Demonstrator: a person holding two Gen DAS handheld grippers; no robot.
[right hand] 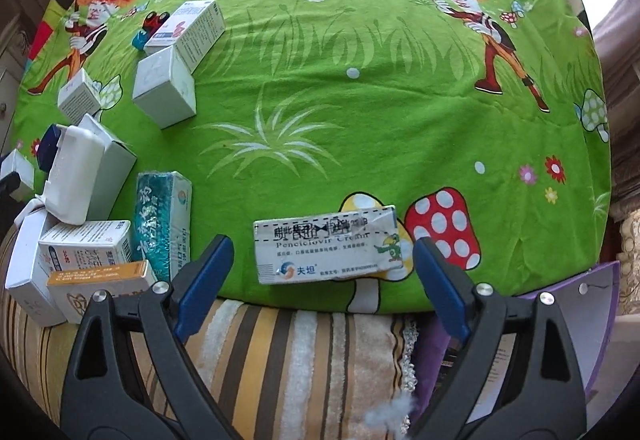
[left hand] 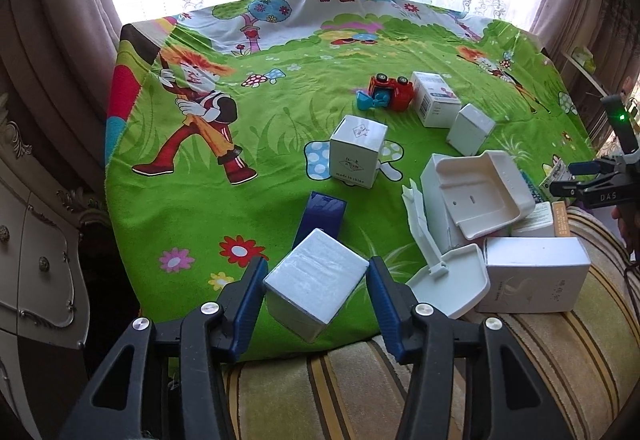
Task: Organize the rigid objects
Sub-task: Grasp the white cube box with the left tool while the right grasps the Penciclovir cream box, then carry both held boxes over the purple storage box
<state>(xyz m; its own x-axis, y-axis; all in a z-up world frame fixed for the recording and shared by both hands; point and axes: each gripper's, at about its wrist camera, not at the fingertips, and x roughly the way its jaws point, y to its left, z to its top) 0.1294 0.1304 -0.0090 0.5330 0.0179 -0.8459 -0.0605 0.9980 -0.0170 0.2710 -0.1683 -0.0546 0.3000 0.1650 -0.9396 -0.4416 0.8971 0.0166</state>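
Observation:
In the left wrist view my left gripper (left hand: 316, 268) is shut on a plain white box (left hand: 320, 288), which sits tilted between the blue pads near the front edge of the green cartoon cloth (left hand: 240, 208). A dark blue box (left hand: 322, 214) lies just behind it. In the right wrist view my right gripper (right hand: 322, 244) stands open around a white Penciclovir cream box (right hand: 326, 248) that lies flat on the cloth, with a gap at each pad. The right gripper (left hand: 580, 180) also shows at the right edge of the left wrist view.
A cluster of white boxes and white plastic trays (left hand: 480, 192) crowds the front right, with a teal box (right hand: 162, 220) and an orange-striped box (right hand: 100, 278) among them. A red toy car (left hand: 392, 92) and several white boxes stand mid-cloth. A striped cushion (right hand: 300, 352) lies below the cloth edge.

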